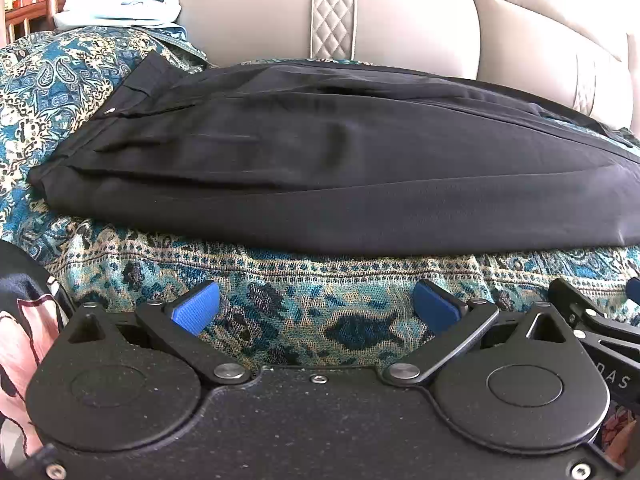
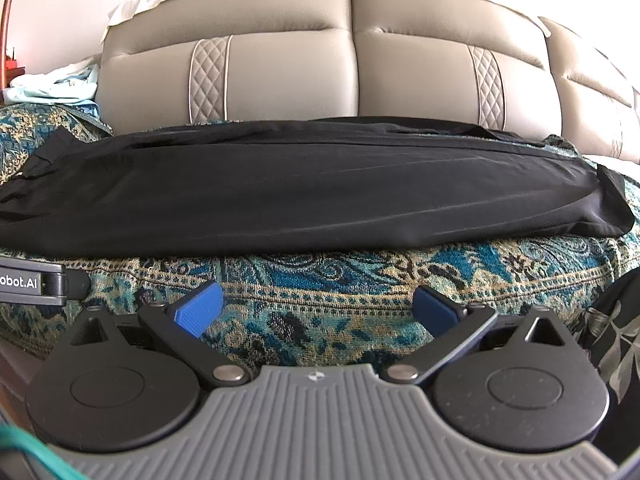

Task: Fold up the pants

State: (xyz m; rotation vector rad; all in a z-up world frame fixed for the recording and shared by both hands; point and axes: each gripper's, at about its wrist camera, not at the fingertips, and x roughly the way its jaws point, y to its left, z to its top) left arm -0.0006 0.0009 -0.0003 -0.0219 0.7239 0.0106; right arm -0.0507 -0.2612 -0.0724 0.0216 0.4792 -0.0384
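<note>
Black pants [image 1: 340, 168] lie flat and lengthwise on a blue patterned sofa cover [image 1: 304, 320], folded leg on leg, waistband at the left. They also show in the right wrist view [image 2: 304, 192], with the leg hems at the right. My left gripper [image 1: 316, 306] is open and empty, held in front of the pants' near edge, apart from the cloth. My right gripper [image 2: 318, 306] is open and empty too, just short of the near edge. Part of the right gripper [image 1: 592, 316] shows at the right of the left wrist view.
A beige leather sofa back [image 2: 352, 64] rises right behind the pants. Light blue cloth [image 1: 120, 12] is piled at the far left on the sofa. The cover's front edge drops off below the grippers. The left gripper's body [image 2: 32, 282] shows at the left edge.
</note>
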